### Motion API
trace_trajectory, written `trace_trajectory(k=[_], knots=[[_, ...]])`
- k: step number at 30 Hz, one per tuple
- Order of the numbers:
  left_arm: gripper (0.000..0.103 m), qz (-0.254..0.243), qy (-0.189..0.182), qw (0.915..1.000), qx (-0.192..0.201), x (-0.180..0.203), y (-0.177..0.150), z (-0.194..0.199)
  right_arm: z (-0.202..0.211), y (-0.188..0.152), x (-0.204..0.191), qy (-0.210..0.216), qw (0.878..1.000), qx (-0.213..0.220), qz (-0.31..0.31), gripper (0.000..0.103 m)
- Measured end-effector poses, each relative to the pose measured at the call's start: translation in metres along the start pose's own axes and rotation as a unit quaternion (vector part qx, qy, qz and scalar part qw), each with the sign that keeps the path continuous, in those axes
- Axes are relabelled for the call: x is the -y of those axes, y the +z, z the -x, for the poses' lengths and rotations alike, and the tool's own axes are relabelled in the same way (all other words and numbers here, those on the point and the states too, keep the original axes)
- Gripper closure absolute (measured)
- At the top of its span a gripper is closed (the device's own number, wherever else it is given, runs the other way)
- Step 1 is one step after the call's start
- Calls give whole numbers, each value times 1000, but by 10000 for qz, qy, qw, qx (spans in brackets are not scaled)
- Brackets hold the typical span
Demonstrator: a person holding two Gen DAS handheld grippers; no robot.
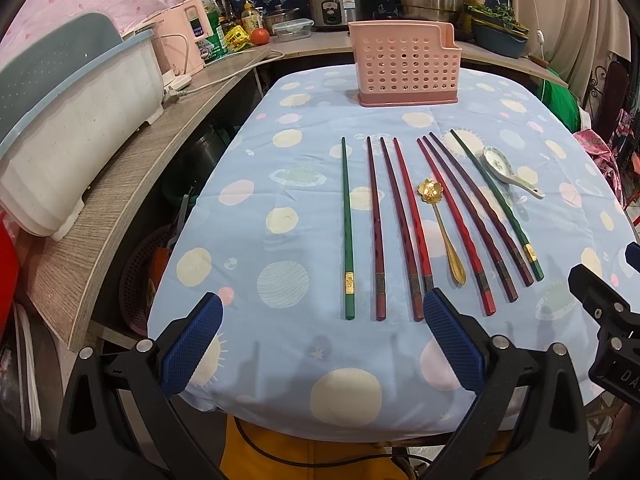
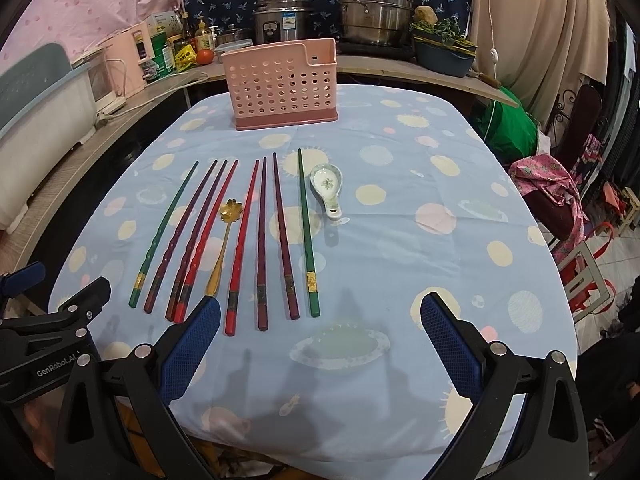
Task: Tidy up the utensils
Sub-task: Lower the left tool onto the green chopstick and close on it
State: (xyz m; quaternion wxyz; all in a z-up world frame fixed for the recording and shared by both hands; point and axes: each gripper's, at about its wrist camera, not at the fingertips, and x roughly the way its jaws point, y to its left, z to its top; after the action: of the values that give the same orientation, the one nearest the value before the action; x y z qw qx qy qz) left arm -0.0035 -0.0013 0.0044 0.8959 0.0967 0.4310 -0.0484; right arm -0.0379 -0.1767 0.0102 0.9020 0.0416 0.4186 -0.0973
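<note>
While both grippers hung over the near table edge, nothing was held; left gripper point(image 1: 322, 338) spread wide and empty, right gripper point(image 2: 320, 340) likewise spread and empty; eight chopsticks point(image 1: 402, 224) lay in a row on the cloth point(image 1: 248, 248), thick ends toward the grippers; gold spoon point(image 1: 440, 228) lay among them, between two red sticks; ceramic spoon point(image 1: 504, 172) sat at the right end, just beside the outer green stick point(image 2: 308, 240); pink caddy point(image 1: 404, 66) stood upright at the far side, well apart from the row, apparently empty. Task looked unstarted. Risks as I judged them: middle sticks lay close, so one pinch could catch two or nudge neighbours; thin sticks could roll or slip from the pads; cloth could bunch under a low grab; a long stick tipped in badly could topple the light caddy; ceramic spoon could chip if dropped.
</note>
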Motion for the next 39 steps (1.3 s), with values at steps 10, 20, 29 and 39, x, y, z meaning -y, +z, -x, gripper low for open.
trace_trajectory(k=[10, 20, 29, 39], knots=[[8, 288, -86, 9993, -206, -20, 6, -24, -7, -1, 4, -8, 10000, -54, -52, 7], [22, 357, -282, 9968, -660, -22, 4, -69, -22, 3, 11, -22, 9998, -157, -106, 7], [42, 337, -435, 9945, -890, -21, 2, -89, -35, 6, 9, 4, 9996, -257, -84, 7], [92, 224, -842, 9919, -930, -17, 4, -84, -44, 15, 8, -11, 9996, -275, -70, 7]])
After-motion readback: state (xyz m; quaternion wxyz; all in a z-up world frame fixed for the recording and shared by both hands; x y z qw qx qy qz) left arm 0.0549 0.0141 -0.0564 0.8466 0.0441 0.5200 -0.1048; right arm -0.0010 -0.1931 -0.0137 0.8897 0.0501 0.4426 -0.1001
